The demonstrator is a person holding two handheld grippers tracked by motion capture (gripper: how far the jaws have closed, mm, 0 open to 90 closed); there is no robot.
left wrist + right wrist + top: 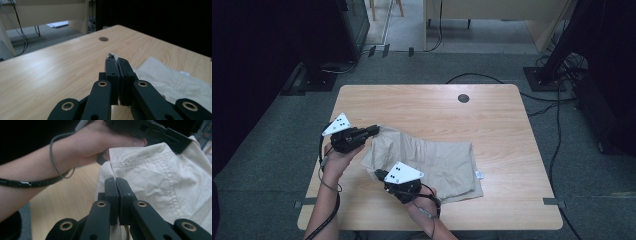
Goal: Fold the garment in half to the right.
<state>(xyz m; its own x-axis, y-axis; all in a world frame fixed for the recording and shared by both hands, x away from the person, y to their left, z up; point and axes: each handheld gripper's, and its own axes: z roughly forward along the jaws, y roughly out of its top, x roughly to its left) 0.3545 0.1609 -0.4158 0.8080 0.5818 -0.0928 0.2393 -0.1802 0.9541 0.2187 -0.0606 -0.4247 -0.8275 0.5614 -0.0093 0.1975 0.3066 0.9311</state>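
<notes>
Beige shorts (432, 162) lying rumpled at mid-table, being pinched at the near-left edge by left gripper (373, 130) and right gripper (380, 174), both clamped on cloth, lifting barely starting, folding or spreading remaining.

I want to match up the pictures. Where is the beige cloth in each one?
High view: the beige cloth lies mid-table, its left edge pinched by both grippers.
Left gripper view: at the right, behind the jaws, a corner nipped at their tips.
Right gripper view: across the centre and right.
Shared landmark: the wooden table.
</notes>
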